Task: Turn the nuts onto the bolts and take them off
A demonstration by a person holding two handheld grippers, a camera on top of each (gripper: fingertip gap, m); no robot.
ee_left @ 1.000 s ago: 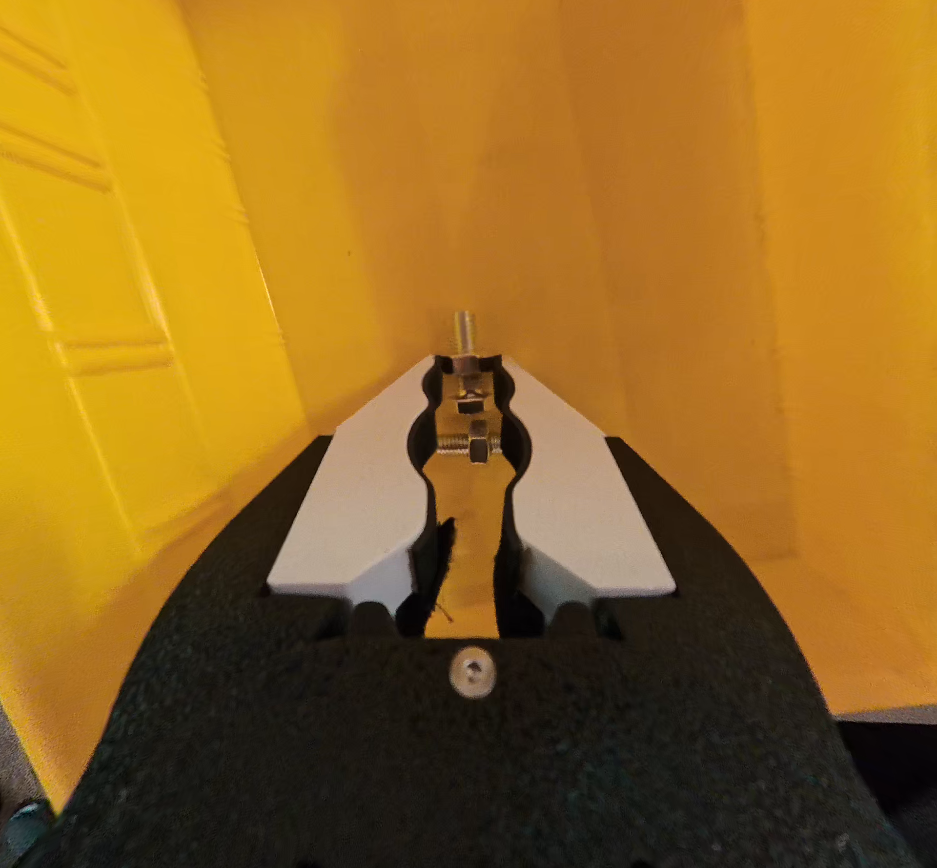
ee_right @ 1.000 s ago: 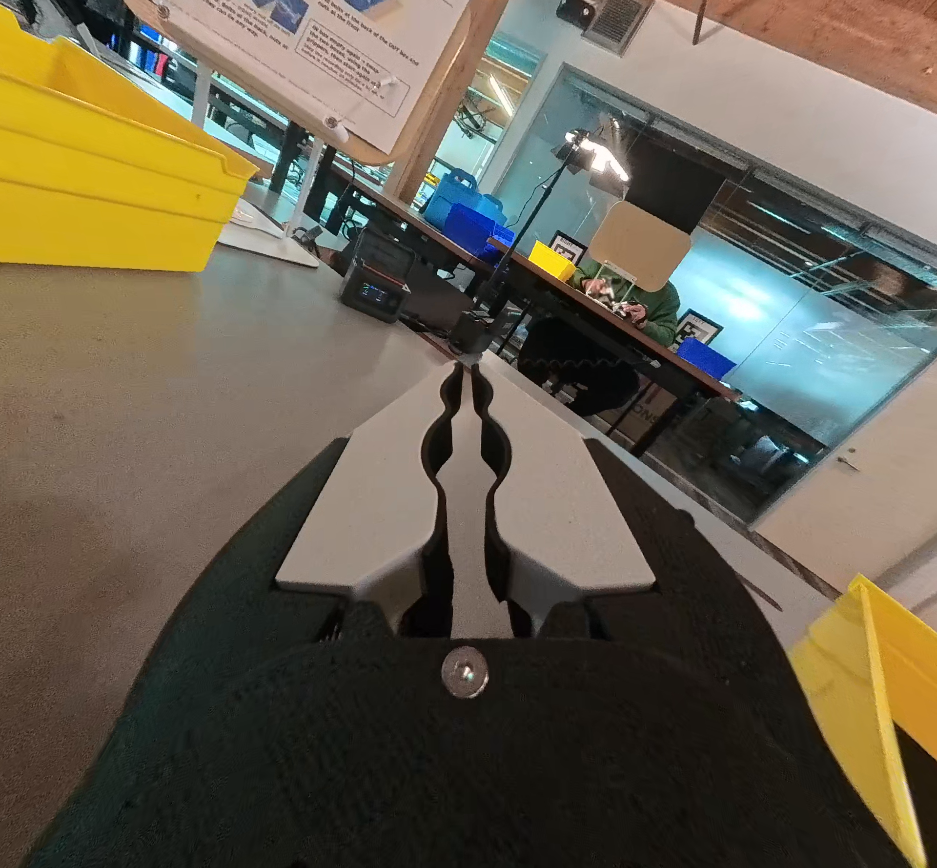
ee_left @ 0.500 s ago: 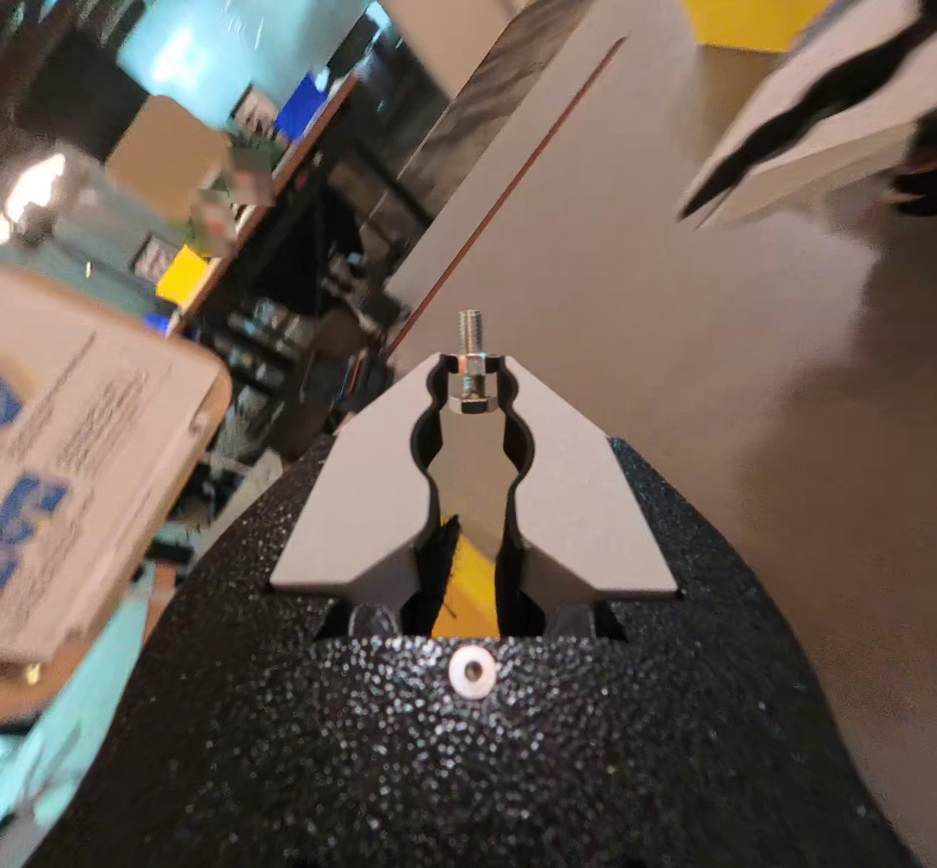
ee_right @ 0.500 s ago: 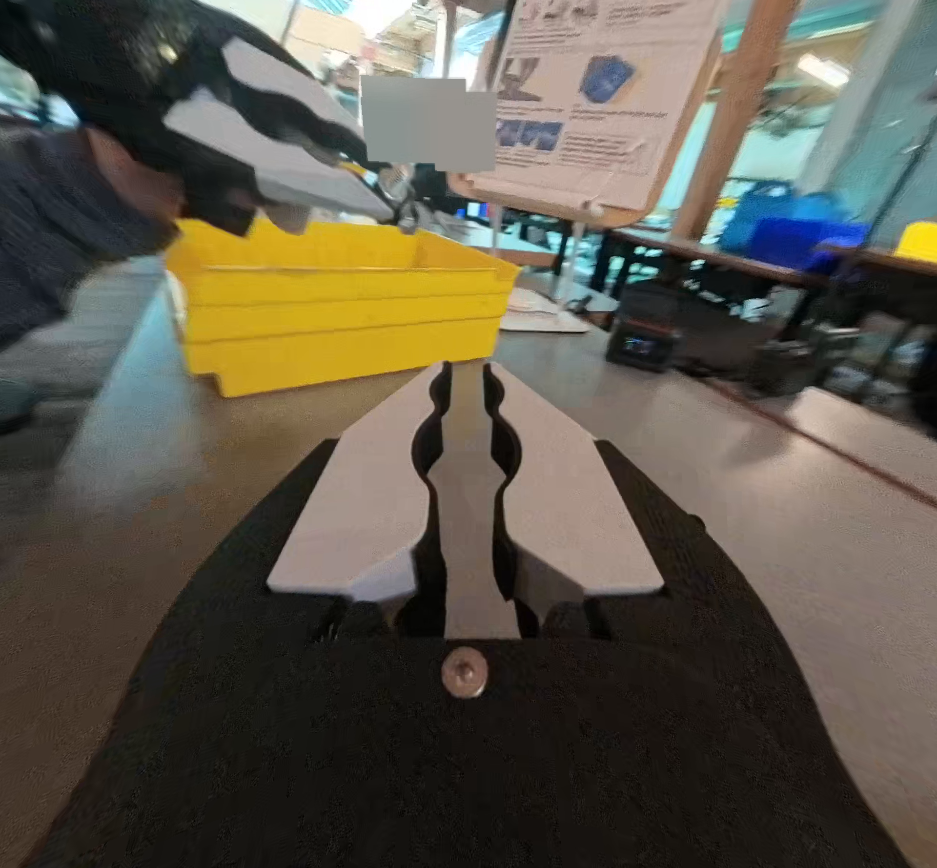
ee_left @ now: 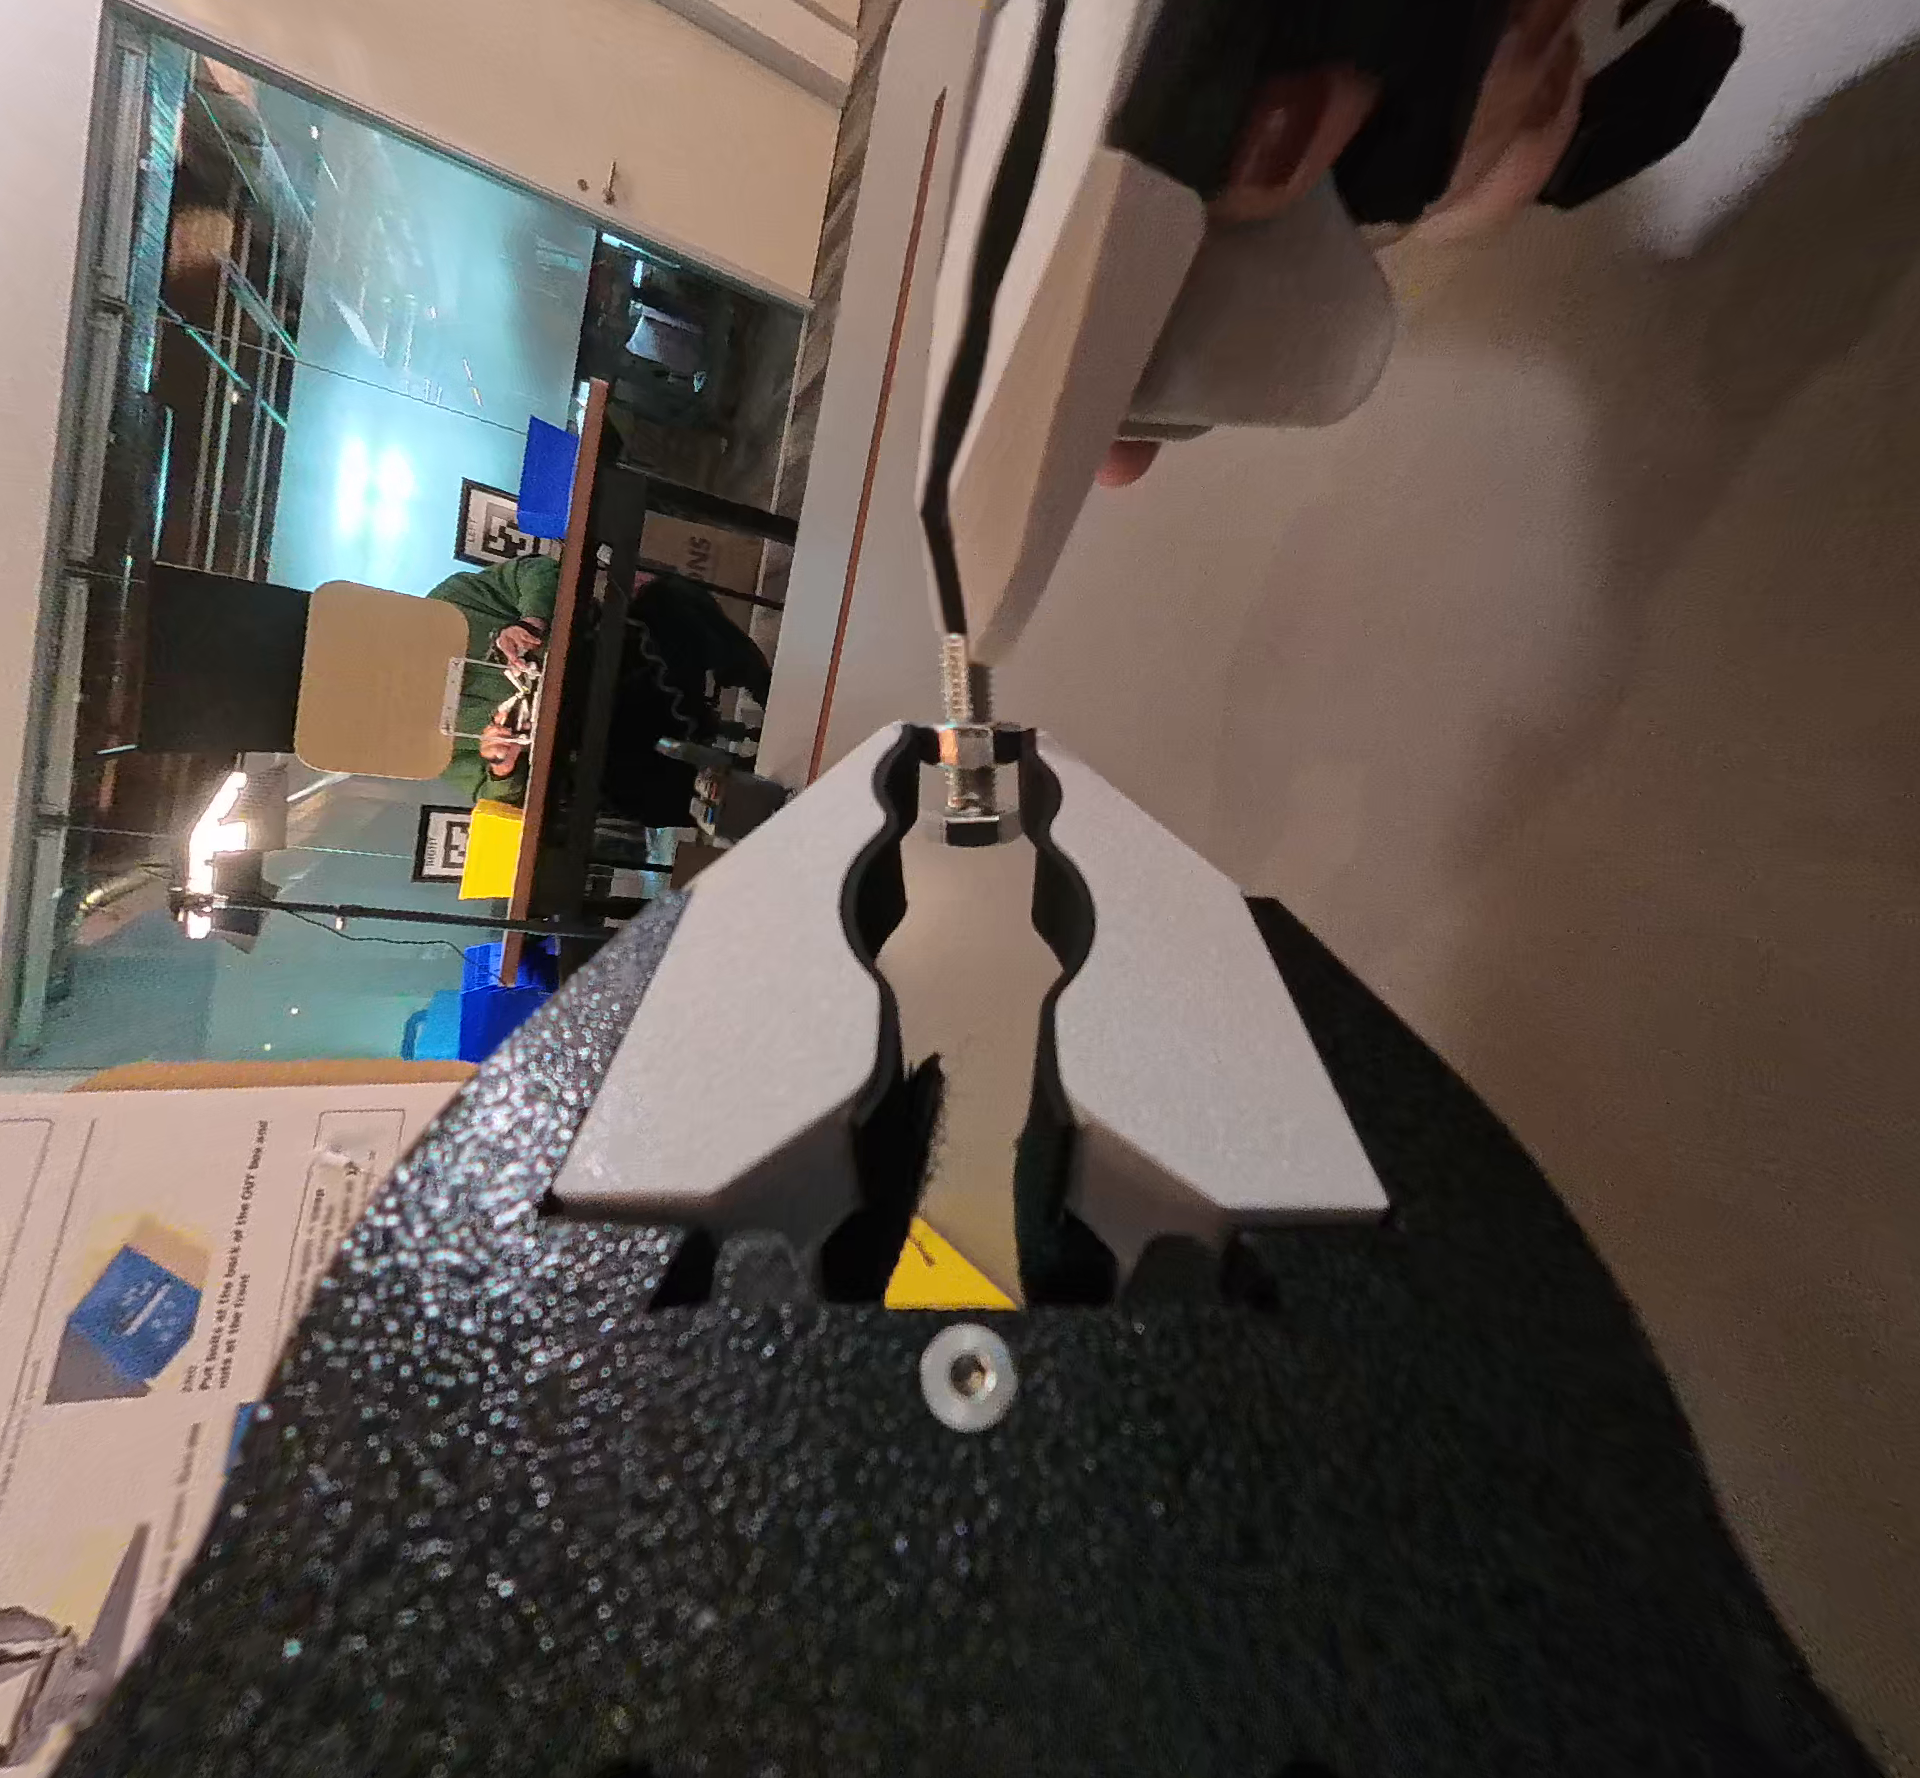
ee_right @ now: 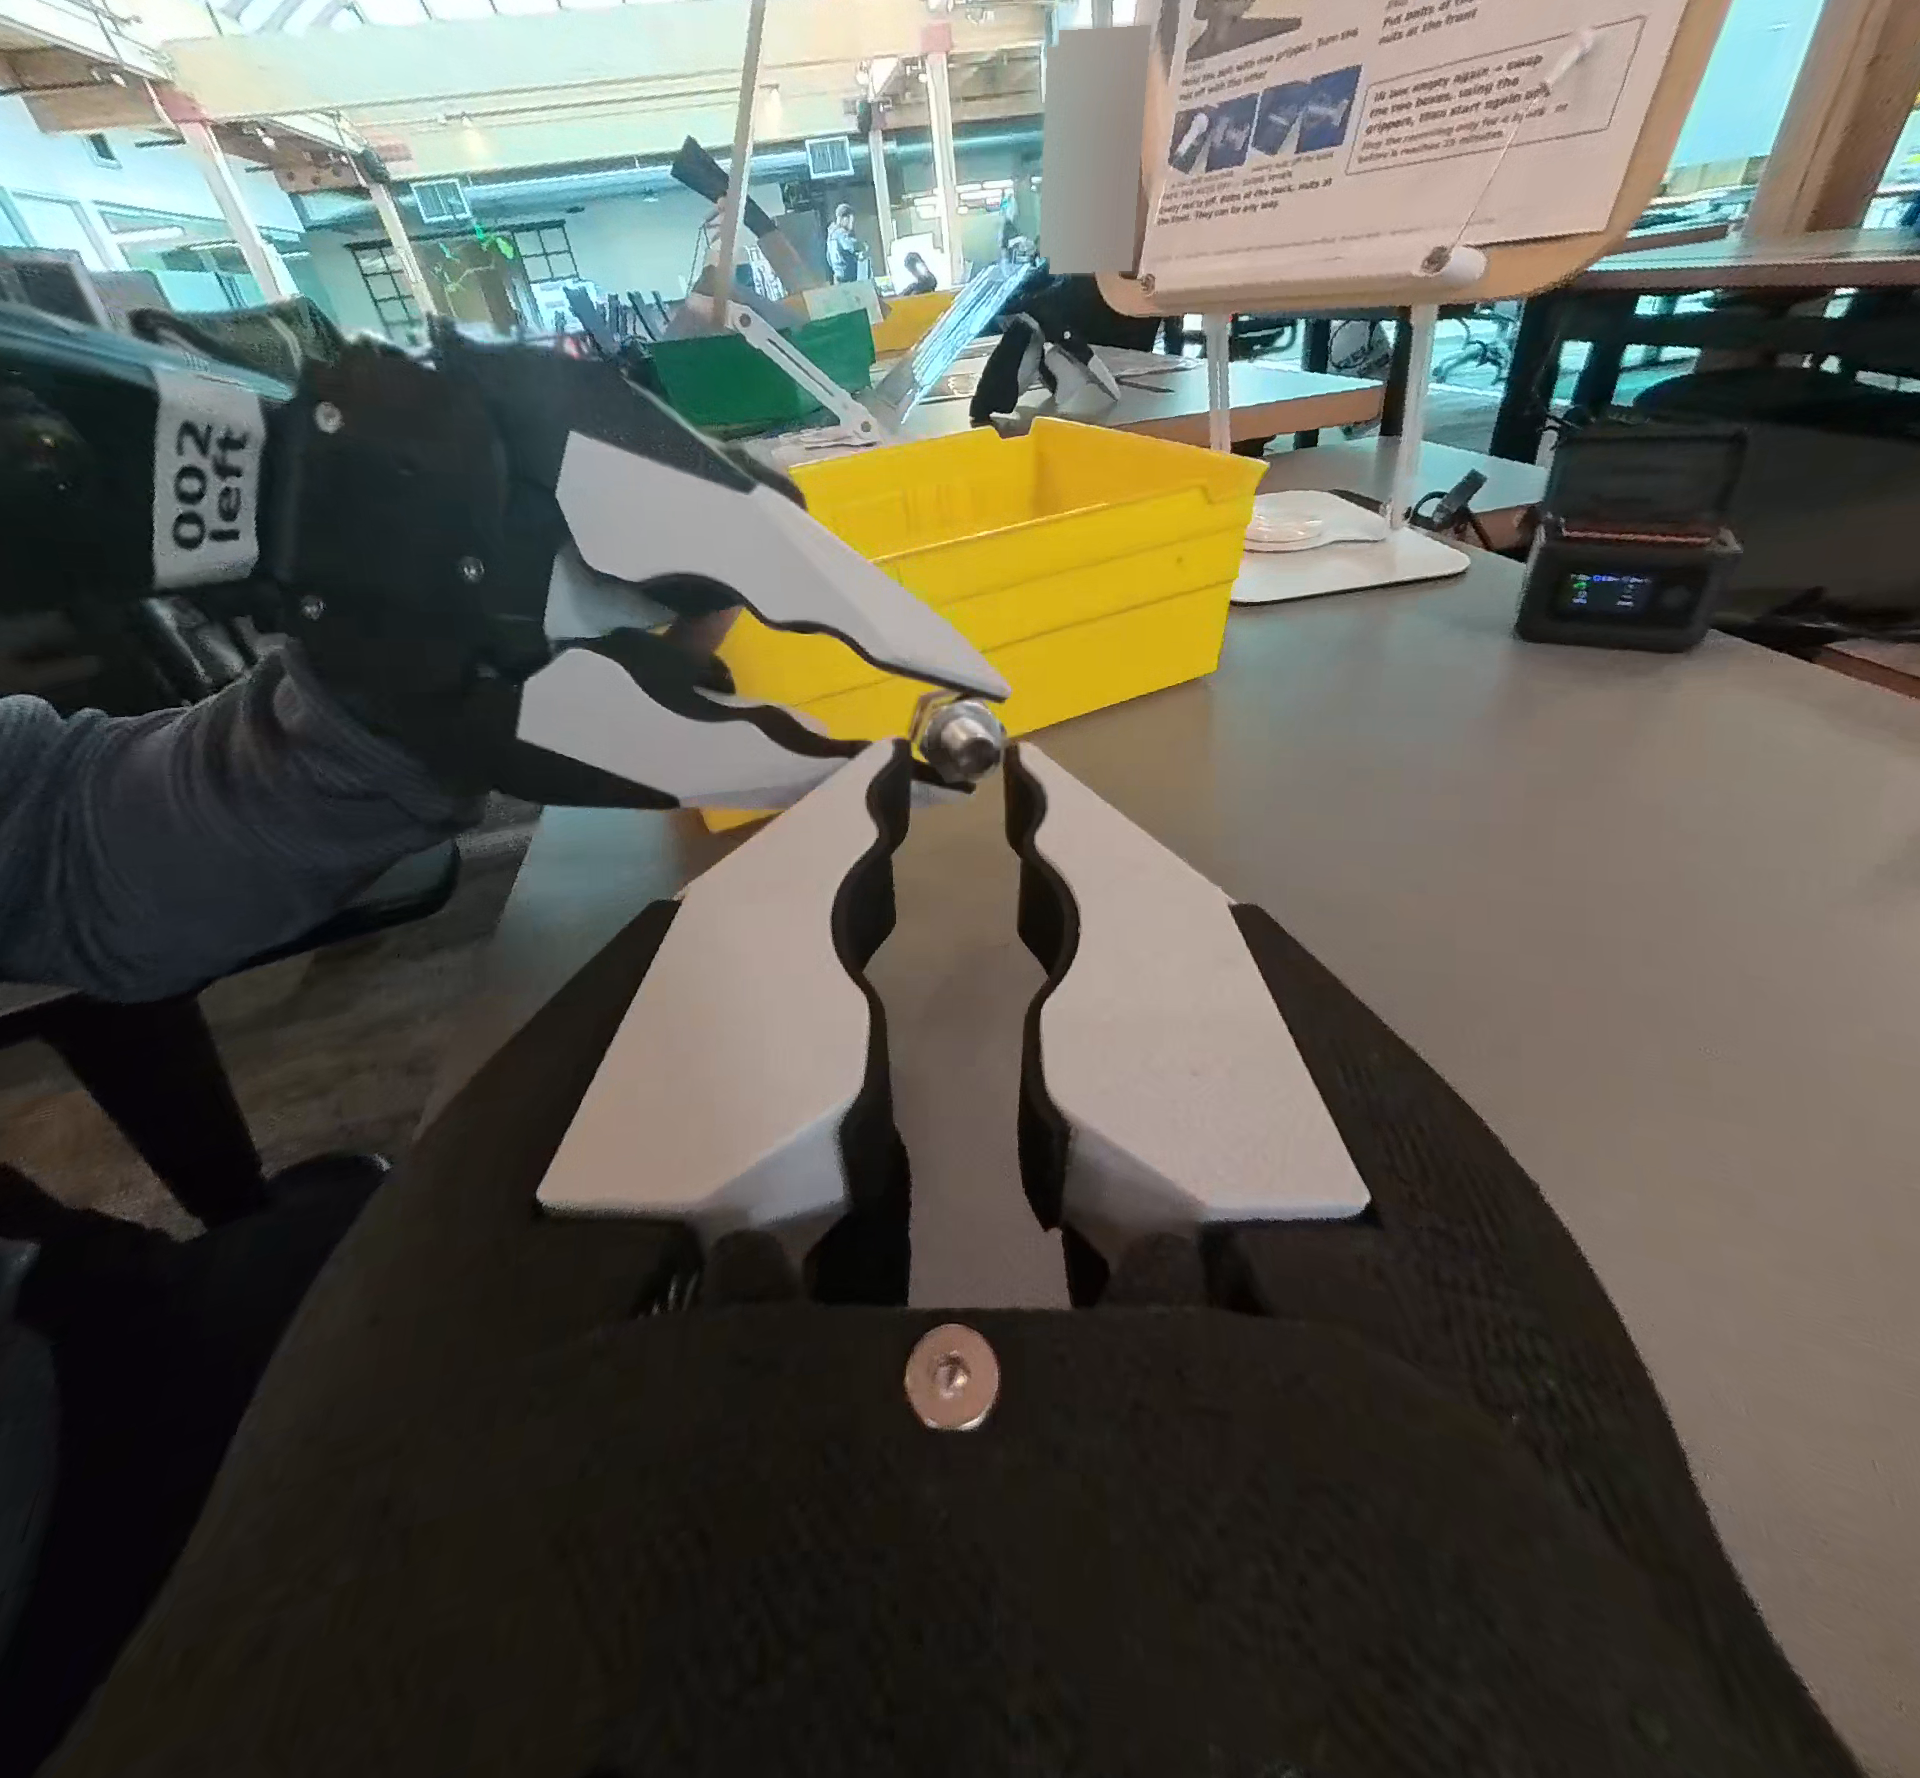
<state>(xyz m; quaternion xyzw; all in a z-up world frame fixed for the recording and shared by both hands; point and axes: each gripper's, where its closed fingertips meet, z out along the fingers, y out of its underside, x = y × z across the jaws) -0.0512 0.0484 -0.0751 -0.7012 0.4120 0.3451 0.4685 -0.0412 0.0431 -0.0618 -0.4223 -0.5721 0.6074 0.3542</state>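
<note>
My left gripper (ee_left: 966, 741) is shut on a small steel bolt (ee_left: 954, 689) at its fingertips. A hex nut (ee_left: 961, 749) sits on the bolt between the tips, the bolt head lies behind them, and the threaded end sticks out forward. My right gripper (ee_right: 954, 762) is open, with its tips on either side of the bolt's end (ee_right: 961, 741), seen end-on. In the right wrist view the left gripper (ee_right: 940, 718) comes in from the left, held by a sleeved hand. In the left wrist view the right gripper (ee_left: 956, 622) comes down from the upper right onto the thread tip.
A yellow bin (ee_right: 1039, 565) stands on the grey table (ee_right: 1455, 897) behind the grippers. An instruction board on a white stand (ee_right: 1403, 66) and a small black device with a screen (ee_right: 1621, 575) are at the back right. A person sits at a far table (ee_left: 499, 648). Both grippers' tips are close together, under 4 cm apart.
My left gripper lifted the bolt out of the yellow bin and swung it toward the right gripper. My right gripper went from shut to open and moved up to the bolt's end.
</note>
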